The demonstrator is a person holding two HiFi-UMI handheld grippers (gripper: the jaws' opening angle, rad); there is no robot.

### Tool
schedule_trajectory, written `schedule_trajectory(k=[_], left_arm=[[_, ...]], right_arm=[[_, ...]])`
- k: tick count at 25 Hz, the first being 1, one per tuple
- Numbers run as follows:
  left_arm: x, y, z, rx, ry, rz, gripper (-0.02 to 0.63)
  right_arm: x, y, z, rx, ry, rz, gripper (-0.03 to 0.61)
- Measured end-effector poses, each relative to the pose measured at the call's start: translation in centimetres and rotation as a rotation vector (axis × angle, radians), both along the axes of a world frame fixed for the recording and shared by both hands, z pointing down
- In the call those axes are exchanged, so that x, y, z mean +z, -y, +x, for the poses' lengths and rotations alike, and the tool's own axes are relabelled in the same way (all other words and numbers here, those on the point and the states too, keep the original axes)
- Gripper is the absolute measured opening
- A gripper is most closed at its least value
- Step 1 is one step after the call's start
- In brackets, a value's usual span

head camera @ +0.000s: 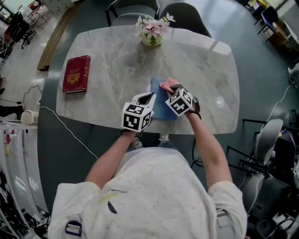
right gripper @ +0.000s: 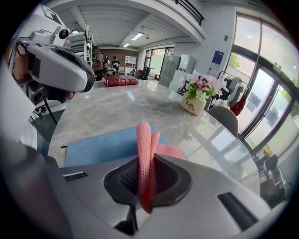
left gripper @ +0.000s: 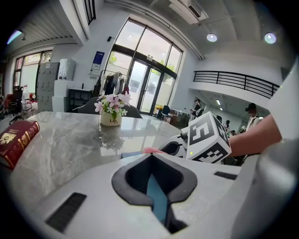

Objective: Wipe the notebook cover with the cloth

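Note:
A blue notebook (head camera: 161, 110) lies flat near the front edge of the marble table (head camera: 107, 60). My left gripper (head camera: 150, 97) is at the notebook's left edge, its jaws shut on a thin blue strip of the notebook (left gripper: 157, 196). My right gripper (head camera: 172, 89) is over the notebook's far right corner and is shut on a folded pink cloth (right gripper: 144, 149). The cloth (head camera: 166, 85) hangs from the jaws onto the blue cover (right gripper: 100, 145). The right gripper's marker cube (left gripper: 207, 139) shows close by in the left gripper view.
A red hardback book (head camera: 77, 73) lies at the table's far left. A small pot of pink flowers (head camera: 152, 32) stands at the far middle edge. Two dark chairs (head camera: 135, 10) are behind the table. A white cable (head camera: 70, 133) trails on the floor at the left.

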State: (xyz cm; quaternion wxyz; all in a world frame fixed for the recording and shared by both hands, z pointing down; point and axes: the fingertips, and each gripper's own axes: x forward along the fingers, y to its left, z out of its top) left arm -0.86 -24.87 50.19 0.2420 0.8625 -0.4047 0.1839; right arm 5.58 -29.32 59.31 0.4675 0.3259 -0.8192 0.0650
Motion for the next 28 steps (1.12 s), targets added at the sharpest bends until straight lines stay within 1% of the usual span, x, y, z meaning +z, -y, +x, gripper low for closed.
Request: schedule_trajectory(k=[10, 16, 28], left_arm=[[0.4, -1.0, -0.6, 0.050, -0.019, -0.003, 0.008], [0.5, -1.5, -0.5, 0.095, -0.030, 0.003, 0.008], [0.7, -3.5, -0.7, 0.173, -0.037, 0.004, 0.008]], right_arm=[[0.4, -3.5, -0.5, 0.077, 0.027, -0.020, 0.015], [0.6, -5.7, -0.4, 0.139, 0.043, -0.027, 0.015], [0.5, -10.6, -0.5, 0.228, 0.068, -0.030, 0.015]])
